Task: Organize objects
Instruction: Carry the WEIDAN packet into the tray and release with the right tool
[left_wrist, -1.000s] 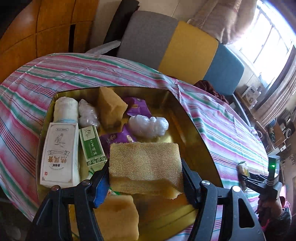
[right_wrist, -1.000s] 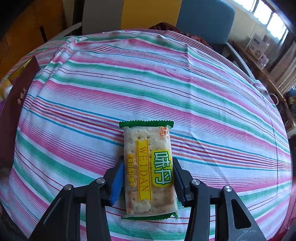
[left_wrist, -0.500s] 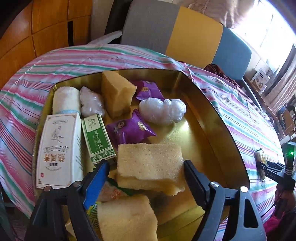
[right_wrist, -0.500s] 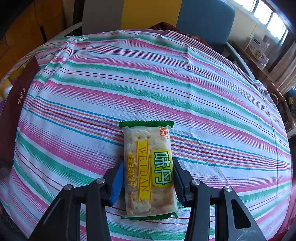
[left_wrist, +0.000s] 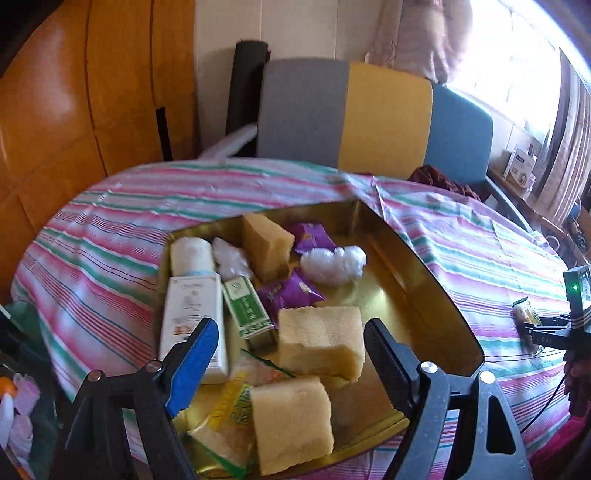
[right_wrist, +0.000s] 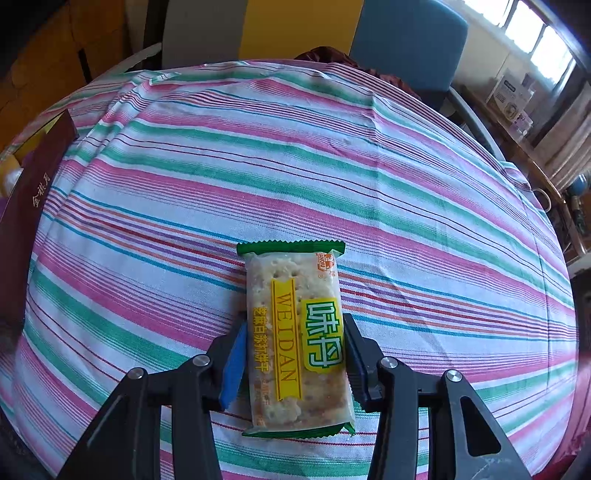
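Cracker pack (right_wrist: 297, 338): clear wrapper with green crimped ends, a yellow band reading WEIDAN and a green-and-yellow label; pale crackers showed through.
Pack, place: flat on the striped cloth (right_wrist: 332, 155) of the round counter, lengthwise along the right tool's fingers.
Right tool (right_wrist: 293, 363): narrowed around the pack's lower half, both pads against its long sides (gripped, still on the cloth).
Sponge (left_wrist: 320, 341): yellow block, coarse top, lying in the gold tray (left_wrist: 436, 314) on the counter.
Left tool (left_wrist: 290, 360): spread wide, holding nothing; the sponge sat between and just beyond its fingertips, clear of both pads.
Second sponge (left_wrist: 291, 424): same yellow, nearer the camera, resting partly on a yellow-green snack bag (left_wrist: 236, 406).
Third sponge (left_wrist: 267, 245): toward the tray's far side, tilted.
Other tray contents: white box (left_wrist: 192, 310), green box (left_wrist: 247, 308), two purple packets (left_wrist: 288, 291), white roll (left_wrist: 192, 256), crumpled clear plastic (left_wrist: 334, 264).
Tray from the right view: only a dark red side (right_wrist: 26, 206) at the left edge (well apart from the pack).
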